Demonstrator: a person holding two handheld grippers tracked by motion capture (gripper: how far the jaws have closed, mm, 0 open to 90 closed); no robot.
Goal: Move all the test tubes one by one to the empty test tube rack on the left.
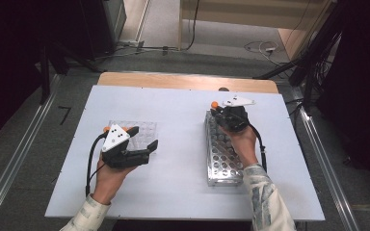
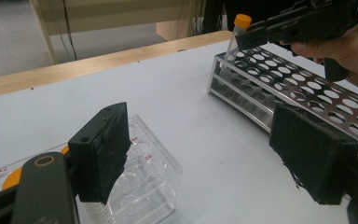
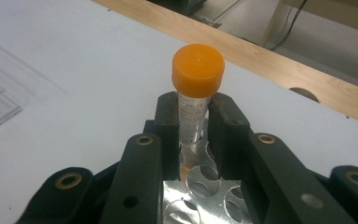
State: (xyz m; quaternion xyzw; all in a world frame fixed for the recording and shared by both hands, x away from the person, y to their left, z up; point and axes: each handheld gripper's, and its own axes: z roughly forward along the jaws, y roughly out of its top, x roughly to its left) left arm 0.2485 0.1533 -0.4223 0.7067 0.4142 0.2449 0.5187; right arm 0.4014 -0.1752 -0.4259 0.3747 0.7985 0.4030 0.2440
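White tabletop (image 1: 183, 120), wooden far edge (image 1: 188, 81); grey floor (image 1: 24, 139) around.

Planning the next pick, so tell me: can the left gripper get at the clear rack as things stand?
Probably yes. The left gripper is open, its jaws right by the clear rack, with nothing between. The right gripper is busy across the table, shut on a tube over the metal rack.

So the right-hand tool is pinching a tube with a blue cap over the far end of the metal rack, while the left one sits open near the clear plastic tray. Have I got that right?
Nearly. The cap is orange, not blue, as the right gripper view shows plainly. The rest holds: the right tool is shut on the tube over the far end of the metal rack, and the left tool sits open near the clear plastic tray.
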